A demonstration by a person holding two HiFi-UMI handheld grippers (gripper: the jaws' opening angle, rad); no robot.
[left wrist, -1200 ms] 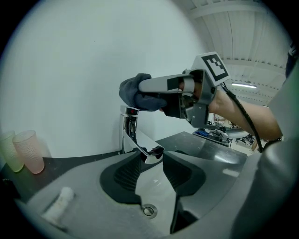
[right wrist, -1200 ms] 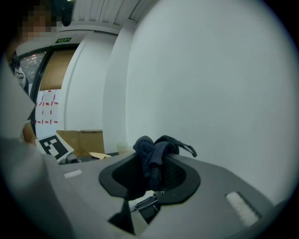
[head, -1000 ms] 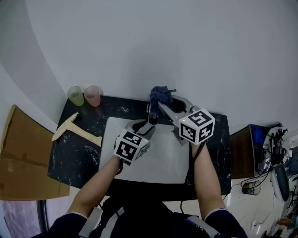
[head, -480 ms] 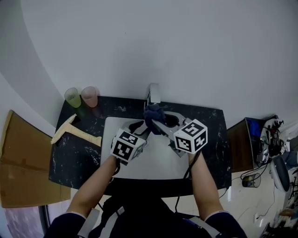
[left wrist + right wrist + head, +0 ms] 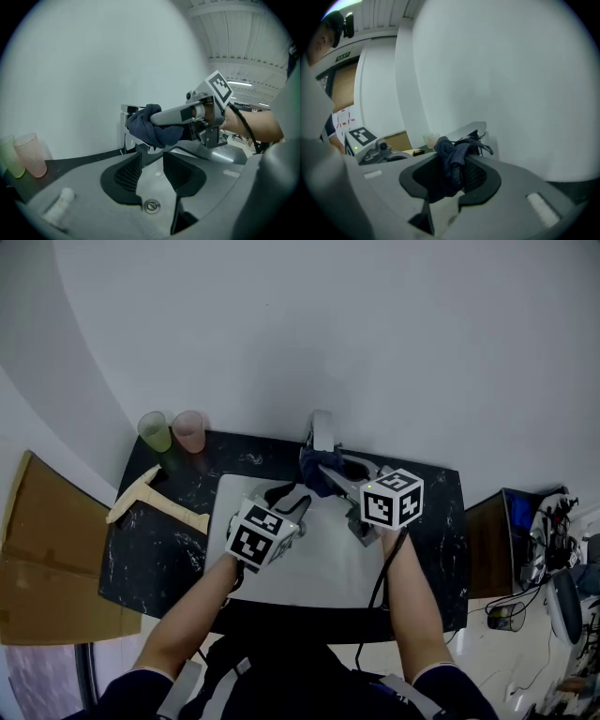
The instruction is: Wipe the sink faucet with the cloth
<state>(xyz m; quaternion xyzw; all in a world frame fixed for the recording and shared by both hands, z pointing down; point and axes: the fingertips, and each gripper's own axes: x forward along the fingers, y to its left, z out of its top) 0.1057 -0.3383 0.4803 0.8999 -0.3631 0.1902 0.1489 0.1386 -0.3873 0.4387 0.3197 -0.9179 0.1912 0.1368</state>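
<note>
The chrome faucet (image 5: 322, 427) stands at the back rim of the white sink (image 5: 225, 512). My right gripper (image 5: 323, 468) is shut on a dark blue cloth (image 5: 315, 476), bunched against the faucet's front below its top. In the right gripper view the cloth (image 5: 450, 159) hangs between the jaws, with the faucet (image 5: 471, 131) just behind. My left gripper (image 5: 292, 497) hovers over the basin, just left of the cloth. Its jaws (image 5: 151, 164) stand open with nothing between them. Beyond them are the cloth (image 5: 150, 129) and the faucet (image 5: 126, 124).
A green cup (image 5: 153, 432) and a pink cup (image 5: 189, 430) stand at the black counter's (image 5: 150, 559) back left corner. A wooden T-shaped tool (image 5: 155, 502) lies left of the sink. Cardboard (image 5: 47, 559) leans beside the counter. The drain (image 5: 151, 205) lies below the left jaws.
My right gripper has carried the cloth down from the faucet's top, which now shows bare, and rolled a little. The left gripper has stayed where it was.
</note>
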